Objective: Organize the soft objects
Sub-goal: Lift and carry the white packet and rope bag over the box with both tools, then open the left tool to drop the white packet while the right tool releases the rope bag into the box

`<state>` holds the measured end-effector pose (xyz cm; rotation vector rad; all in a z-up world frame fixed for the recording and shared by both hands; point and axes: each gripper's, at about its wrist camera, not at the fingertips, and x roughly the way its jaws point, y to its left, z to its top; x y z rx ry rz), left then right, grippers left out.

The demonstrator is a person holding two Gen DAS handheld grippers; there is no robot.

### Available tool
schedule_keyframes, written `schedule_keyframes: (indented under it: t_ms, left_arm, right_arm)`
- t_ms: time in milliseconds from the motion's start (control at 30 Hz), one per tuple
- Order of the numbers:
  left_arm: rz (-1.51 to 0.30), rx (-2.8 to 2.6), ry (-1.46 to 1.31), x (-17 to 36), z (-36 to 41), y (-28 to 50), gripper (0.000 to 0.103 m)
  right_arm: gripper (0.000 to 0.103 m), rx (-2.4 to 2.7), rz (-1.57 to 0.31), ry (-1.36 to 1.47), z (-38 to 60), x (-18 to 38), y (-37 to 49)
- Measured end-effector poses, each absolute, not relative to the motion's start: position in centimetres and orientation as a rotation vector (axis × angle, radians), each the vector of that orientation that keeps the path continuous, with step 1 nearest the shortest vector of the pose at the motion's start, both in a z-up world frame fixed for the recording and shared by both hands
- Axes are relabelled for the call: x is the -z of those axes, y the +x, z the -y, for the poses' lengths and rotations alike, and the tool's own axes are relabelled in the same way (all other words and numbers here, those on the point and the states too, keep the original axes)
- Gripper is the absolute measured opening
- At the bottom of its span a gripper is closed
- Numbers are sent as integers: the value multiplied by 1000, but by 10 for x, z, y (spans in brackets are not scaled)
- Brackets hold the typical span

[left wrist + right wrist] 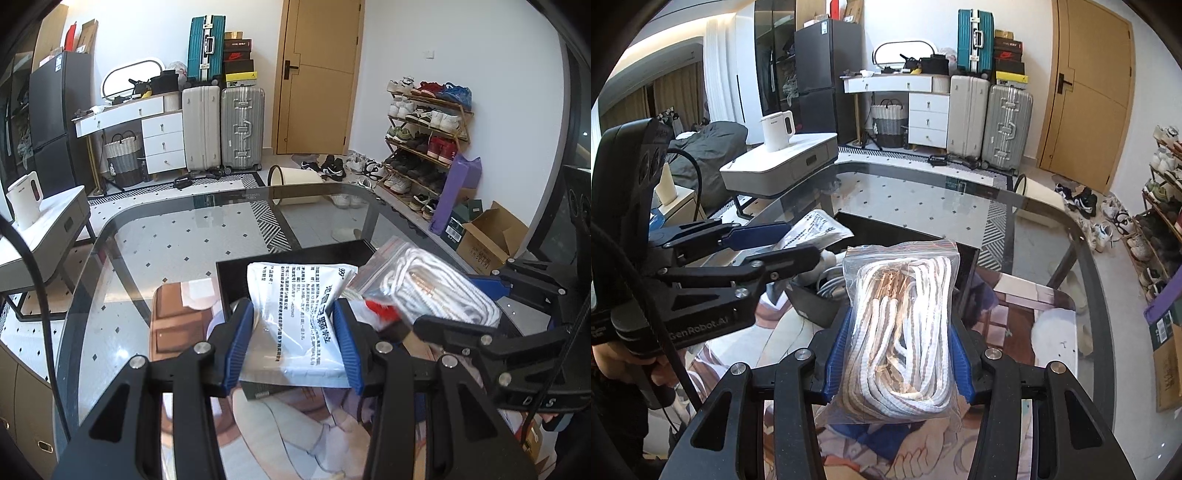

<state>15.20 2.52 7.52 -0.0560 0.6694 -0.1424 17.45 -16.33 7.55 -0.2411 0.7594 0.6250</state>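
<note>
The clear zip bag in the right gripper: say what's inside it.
The clear zip bag holds coiled white rope with tan stripes. The right gripper pads cover its sides; the coil's middle is hidden.

White printed sachet pack (299, 317) held aloft between blue pads, tilted, above black tray (236, 273) on glass table. Clear zip bag of coiled white cord (905, 325) clamped upright beside it, over same tray.

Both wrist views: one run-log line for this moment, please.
left gripper: jaws shut on white printed pouch | right gripper: jaws shut on bag of white cord | both above black bin on glass table
</note>
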Motion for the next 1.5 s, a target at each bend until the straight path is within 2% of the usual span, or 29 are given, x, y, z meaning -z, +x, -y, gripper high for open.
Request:
schedule_keyframes:
  t_ms: [767, 967, 1033, 1100, 1167, 1200, 1233, 1300, 1400, 1500]
  left_arm:
    - [-755, 100, -5, -48, -21, 210, 44]
    - [-759, 102, 0, -41, -19, 214, 47]
    - [-765, 101, -5, -41, -19, 213, 54]
    - [-775, 104, -4, -43, -21, 212, 60]
    - [-769, 127, -15, -46, -23, 205, 66]
    - [-764, 135, -19, -48, -24, 202, 73]
    - [-752, 125, -19, -50, -25, 197, 84]
    - [-715, 107, -28, -57, -28, 188, 94]
    - [-681, 118, -68, -66, -35, 174, 102]
    - [-641, 100, -80, -73, -42, 160, 103]
  right_arm:
    - [49, -642, -911, -345, 121, -40, 263]
    - [49, -674, -894, -378, 117, -39, 266]
    - [52, -694, -869, -411, 118, -40, 261]
    - [60, -704, -845, -433, 123, -43, 257]
    - [83, -717, -814, -423, 130, -48, 250]
    - [88, -724, -784, -408, 136, -54, 244]
    - [92, -724, -770, -404, 140, -57, 240]
    - [92, -719, -753, -395, 145, -63, 234]
    - [98, -708, -733, -346, 157, -70, 223]
    - [102, -681, -659, -301, 169, -76, 208]
